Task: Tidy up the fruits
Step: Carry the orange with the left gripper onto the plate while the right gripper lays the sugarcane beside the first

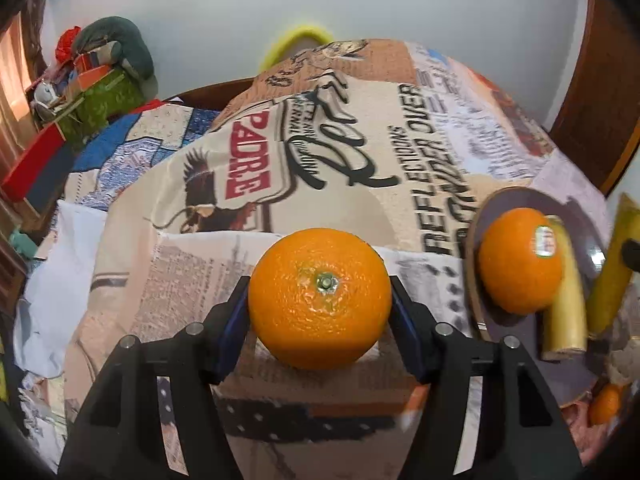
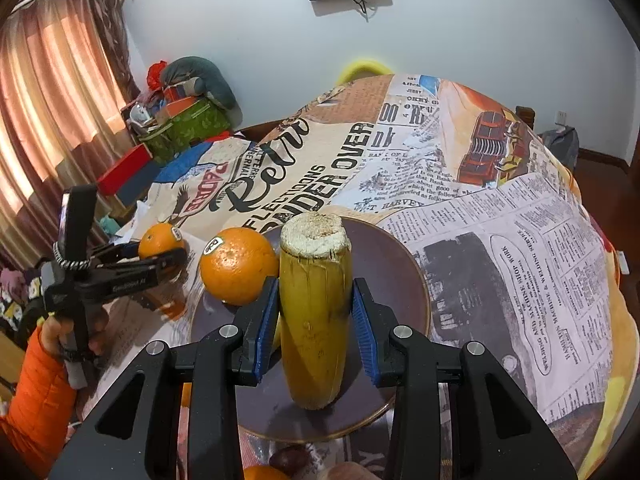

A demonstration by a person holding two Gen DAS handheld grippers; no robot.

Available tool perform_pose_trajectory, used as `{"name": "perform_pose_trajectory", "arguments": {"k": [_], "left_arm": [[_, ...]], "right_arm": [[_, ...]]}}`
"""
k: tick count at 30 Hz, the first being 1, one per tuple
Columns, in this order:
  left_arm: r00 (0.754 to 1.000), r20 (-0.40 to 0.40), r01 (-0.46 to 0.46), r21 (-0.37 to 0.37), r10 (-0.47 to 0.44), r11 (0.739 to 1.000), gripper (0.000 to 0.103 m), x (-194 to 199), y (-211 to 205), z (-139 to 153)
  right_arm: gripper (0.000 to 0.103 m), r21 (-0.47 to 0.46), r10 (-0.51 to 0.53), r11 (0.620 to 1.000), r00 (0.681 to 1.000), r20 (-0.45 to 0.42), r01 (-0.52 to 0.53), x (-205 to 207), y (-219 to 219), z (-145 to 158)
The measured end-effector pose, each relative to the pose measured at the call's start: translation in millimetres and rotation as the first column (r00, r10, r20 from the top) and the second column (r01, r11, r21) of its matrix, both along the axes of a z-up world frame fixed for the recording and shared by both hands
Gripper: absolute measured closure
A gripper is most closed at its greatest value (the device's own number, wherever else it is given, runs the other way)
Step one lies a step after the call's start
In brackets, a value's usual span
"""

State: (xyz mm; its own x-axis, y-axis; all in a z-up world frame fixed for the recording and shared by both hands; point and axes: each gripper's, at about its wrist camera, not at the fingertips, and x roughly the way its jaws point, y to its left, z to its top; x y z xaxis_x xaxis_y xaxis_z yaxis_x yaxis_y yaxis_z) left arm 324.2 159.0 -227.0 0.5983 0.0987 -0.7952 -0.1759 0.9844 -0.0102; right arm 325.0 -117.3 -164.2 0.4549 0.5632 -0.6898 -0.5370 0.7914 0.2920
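My left gripper is shut on an orange, stem end facing the camera, held above the newspaper-print tablecloth. In the right wrist view the left gripper and its orange hover left of a dark round plate. On the plate sits a second orange with a sticker, also in the left wrist view. My right gripper is shut on a yellow cut piece of sugarcane-like stalk, held over the plate. Another yellow stalk piece lies on the plate.
A small orange and a dark fruit lie on the cloth by the plate's near edge. Boxes and bags are piled at the far left beside curtains. A yellow chair back stands behind the table.
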Motion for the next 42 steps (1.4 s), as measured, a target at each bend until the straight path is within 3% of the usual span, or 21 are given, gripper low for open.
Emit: {"name": "perform_pose_trajectory", "arguments": {"k": [8,16,23,33,38,42], "left_arm": [[0.994,0.059,0.092,-0.049,-0.089,0.995,0.039,-22,-35,22],[0.979,0.042,0.203,-0.063,-0.201,0.977,0.039,-25,-80,19],[0.976,0.039,0.216,-0.073,-0.214,0.974,0.039,-14,-92,14],[0.972,0.008,0.235,-0.082,-0.235,0.969,0.039,5,-103,5],[0.968,-0.017,0.250,-0.053,-0.251,0.967,0.039,9,-111,2],[0.969,-0.021,0.243,-0.075,-0.245,0.967,0.038,6,-110,7]], "right_arm": [[0.070,-0.004,-0.001,1.000,1.000,0.010,0.001,-1,-1,-1],[0.069,-0.027,-0.005,1.000,1.000,0.019,0.006,2,4,-3],[0.069,-0.093,0.020,0.995,1.000,-0.019,-0.022,5,16,-23],[0.069,-0.083,0.012,0.996,0.999,-0.029,-0.014,9,12,-23],[0.066,-0.098,-0.013,0.995,1.000,-0.026,0.010,8,8,-23],[0.061,-0.072,-0.019,0.997,1.000,-0.023,0.017,5,1,-17]]}}
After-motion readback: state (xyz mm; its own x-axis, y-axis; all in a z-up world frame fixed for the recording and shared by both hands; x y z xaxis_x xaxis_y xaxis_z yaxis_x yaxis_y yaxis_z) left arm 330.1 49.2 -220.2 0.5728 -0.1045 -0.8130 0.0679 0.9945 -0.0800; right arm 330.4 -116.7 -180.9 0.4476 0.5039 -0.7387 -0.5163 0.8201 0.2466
